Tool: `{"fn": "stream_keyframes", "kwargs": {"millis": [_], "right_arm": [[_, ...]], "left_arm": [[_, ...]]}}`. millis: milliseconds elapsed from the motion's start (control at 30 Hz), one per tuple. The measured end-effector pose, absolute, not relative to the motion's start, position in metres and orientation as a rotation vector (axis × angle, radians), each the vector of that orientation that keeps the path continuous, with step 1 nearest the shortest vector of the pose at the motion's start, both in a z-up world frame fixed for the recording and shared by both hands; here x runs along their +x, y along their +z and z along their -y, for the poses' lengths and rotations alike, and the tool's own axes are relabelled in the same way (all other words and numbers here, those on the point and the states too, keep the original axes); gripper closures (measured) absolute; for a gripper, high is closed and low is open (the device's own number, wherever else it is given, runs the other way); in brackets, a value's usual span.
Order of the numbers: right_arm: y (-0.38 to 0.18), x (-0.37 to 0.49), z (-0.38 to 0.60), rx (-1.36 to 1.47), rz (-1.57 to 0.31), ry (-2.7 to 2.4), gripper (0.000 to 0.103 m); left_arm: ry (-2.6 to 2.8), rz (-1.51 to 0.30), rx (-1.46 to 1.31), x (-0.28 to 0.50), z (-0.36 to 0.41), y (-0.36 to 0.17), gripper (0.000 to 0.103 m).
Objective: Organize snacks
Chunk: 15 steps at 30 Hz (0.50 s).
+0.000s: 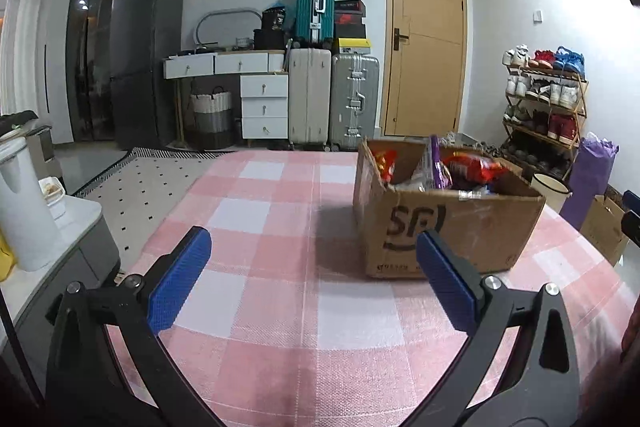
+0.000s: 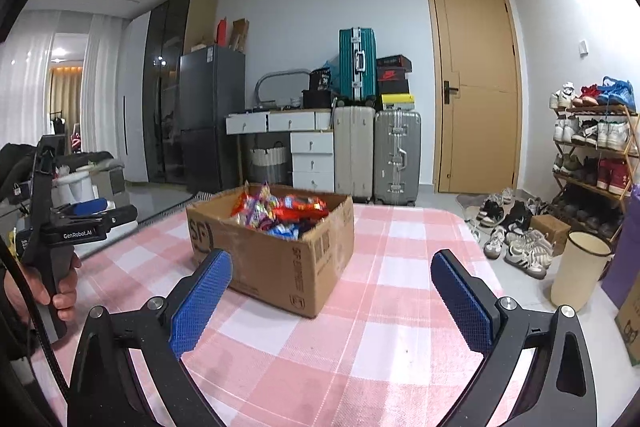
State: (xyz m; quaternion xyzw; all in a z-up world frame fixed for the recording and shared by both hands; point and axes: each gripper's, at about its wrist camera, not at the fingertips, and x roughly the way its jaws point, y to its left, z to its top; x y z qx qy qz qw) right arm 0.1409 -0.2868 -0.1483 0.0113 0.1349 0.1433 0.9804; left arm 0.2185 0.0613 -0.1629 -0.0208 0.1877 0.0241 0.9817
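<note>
A brown cardboard box [image 1: 448, 223] stands on the pink-and-white checked table [image 1: 280, 227], filled with several bright snack packets [image 1: 472, 169]. In the left wrist view my left gripper [image 1: 312, 247] hangs open above the cloth, the box just beyond its right finger, nothing between the blue pads. In the right wrist view the same box [image 2: 276, 247] with its snack packets [image 2: 280, 211] sits ahead, behind the left pad. My right gripper [image 2: 332, 275] is wide open and holds nothing. A hand grips the left gripper [image 2: 96, 211] at the left edge.
Beside the table's left edge stands a grey side cabinet with a white kettle [image 1: 20, 203]. To the right on the floor are a cream bin [image 2: 580, 269], loose shoes [image 2: 516, 243] and a shoe rack [image 2: 592, 155]. Suitcases [image 2: 376, 155], drawers and a door line the far wall.
</note>
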Motion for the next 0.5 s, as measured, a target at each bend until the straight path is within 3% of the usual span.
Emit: {"fn": "stream_keyframes", "kwargs": {"millis": [500], "right_arm": [[-0.168, 0.157, 0.279, 0.005, -0.298, 0.311, 0.002]], "left_arm": [[0.055, -0.308, -0.004, 0.223, -0.057, -0.180, 0.001]]}}
